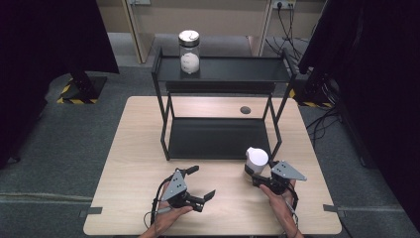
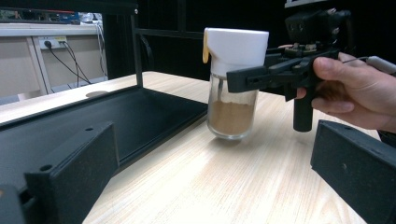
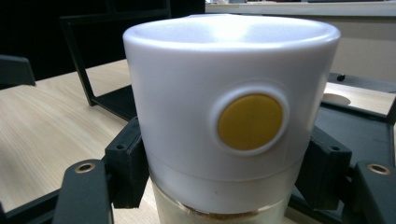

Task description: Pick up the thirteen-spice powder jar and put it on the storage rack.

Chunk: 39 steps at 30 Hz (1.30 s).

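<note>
I am holding the left gripper low over the light wooden table, near its front edge; its black jaws are standing wide apart with nothing between them. To the right, my right hand is keeping the right gripper level, and its jaws are closing firmly on the white-lidded glass jar, just under the lid. This jar is standing on the table beside the front right leg of the black metal two-level shelf, and it is containing brown powder. Far on the upper shelf, a metal-lidded glass jar is holding something white.
</note>
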Tool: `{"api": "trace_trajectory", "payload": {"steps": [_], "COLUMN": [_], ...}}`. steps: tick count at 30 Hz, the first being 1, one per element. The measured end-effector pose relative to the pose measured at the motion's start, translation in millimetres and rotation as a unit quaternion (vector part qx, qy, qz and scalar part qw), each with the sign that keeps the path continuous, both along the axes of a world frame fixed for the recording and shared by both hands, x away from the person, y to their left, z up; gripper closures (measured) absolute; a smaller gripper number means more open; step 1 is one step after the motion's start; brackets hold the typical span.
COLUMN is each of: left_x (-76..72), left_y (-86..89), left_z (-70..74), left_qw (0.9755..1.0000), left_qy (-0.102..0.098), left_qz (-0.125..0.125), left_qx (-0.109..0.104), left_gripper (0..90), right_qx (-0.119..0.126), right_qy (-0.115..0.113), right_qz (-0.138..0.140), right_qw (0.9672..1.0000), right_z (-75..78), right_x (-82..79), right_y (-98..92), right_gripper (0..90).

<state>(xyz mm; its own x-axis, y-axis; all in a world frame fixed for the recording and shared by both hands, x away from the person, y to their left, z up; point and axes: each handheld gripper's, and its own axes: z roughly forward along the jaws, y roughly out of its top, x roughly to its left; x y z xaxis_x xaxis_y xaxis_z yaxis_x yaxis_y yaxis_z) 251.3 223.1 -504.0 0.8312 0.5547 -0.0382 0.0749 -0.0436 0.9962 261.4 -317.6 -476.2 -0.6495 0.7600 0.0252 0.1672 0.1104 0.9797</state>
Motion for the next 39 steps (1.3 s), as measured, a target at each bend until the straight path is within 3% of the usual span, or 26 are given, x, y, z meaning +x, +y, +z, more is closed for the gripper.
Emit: {"api": "trace_trajectory", "payload": {"steps": [11,19,39], "left_x": [0.4,0.3,0.1], "left_y": [0.0,0.7,0.9], "left_z": [-0.9,-1.2,-1.3], "left_qw": [1.0,1.0,1.0], "left_qy": [0.002,0.005,0.006], "left_qz": [0.001,0.004,0.006], "left_qx": [0.0,-0.003,-0.003], "left_gripper": [0.5,0.5,0.4], "right_qx": [0.001,0.0,0.002], "right_qy": [-0.011,-0.024,-0.022], "right_qz": [0.019,0.039,0.071], "right_qw": [0.9998,0.999,0.9973], "right_z": [18.9,48.5,89.7], "right_x": [-1.9,-1.5,6.0], "right_y": [-3.8,-4.9,-0.3], "right_gripper": [30.8,30.8,30.8]}}
